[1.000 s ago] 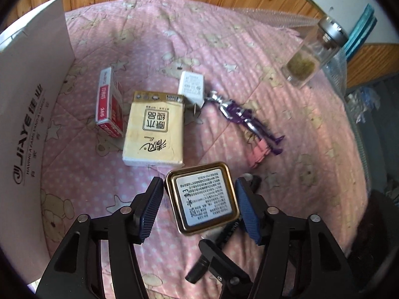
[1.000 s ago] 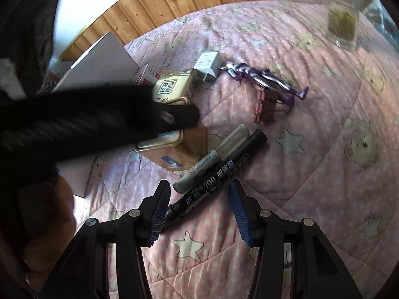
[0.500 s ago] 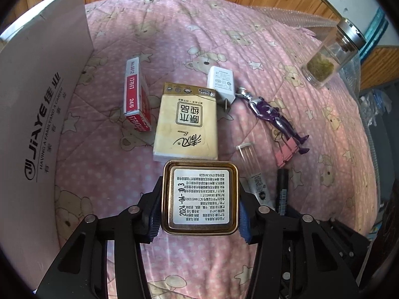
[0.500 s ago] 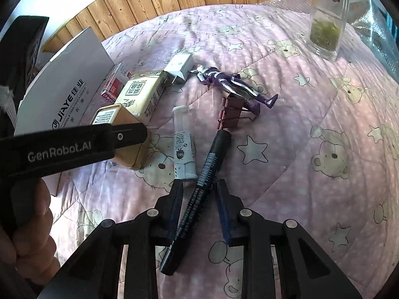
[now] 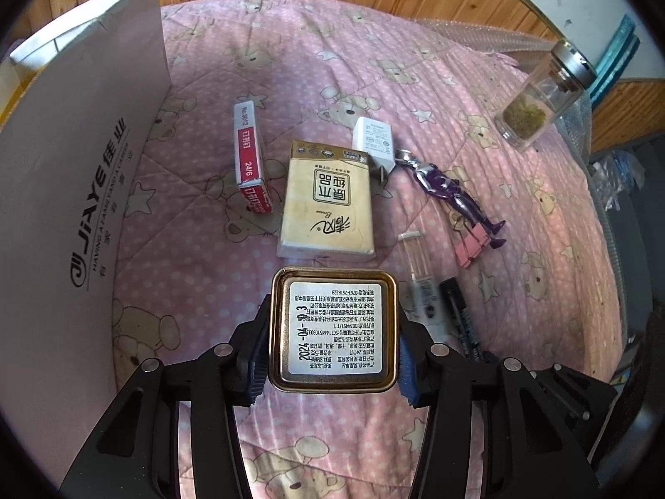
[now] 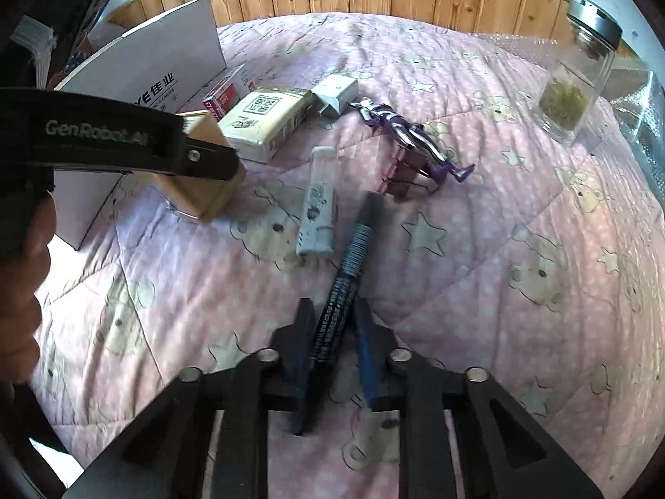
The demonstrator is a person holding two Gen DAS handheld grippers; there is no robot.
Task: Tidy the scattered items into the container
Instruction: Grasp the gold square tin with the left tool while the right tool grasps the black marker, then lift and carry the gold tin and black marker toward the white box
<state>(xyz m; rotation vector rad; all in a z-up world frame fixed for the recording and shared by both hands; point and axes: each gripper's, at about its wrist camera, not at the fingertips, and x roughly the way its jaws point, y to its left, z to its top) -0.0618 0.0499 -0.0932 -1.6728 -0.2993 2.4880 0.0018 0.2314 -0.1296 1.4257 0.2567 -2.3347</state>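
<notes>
Left wrist view: our left gripper [image 5: 332, 343] clamps a square gold tin [image 5: 332, 328] between both blue pads, lifted off the pink bear-print quilt [image 5: 374, 62], label side toward the lens, presumably ready to carry to the box.
Tin label: a date reading 2024-04-03 plus fine Chinese print we cannot make out.
Container: the white cardboard box [image 5: 75, 174] stands at nine o'clock, its wall printed "JiAYE".
Scattered at twelve o'clock: a cream tissue pack [image 5: 326, 203] with Chinese characters, a red-and-white staple box [image 5: 251, 162] marked "24/6", a white charger [image 5: 374, 143], a purple toy figure [image 5: 453, 195].
Two o'clock: a glass jar [image 5: 540, 100] with a metal lid, well apart from the rest.

Right wrist view: our right gripper [image 6: 338, 334] is closed around a black marker [image 6: 347, 274], gripped low on the barrel so the length points ahead.
Beside it: a clear-capped tube [image 6: 318, 212] lies just left of the marker at twelve o'clock.
Ten o'clock: the left gripper's arm, marked "GenRobot.AI", holds the tin near the box.
Judgement: both hands loaded; most items not yet in the box.
</notes>
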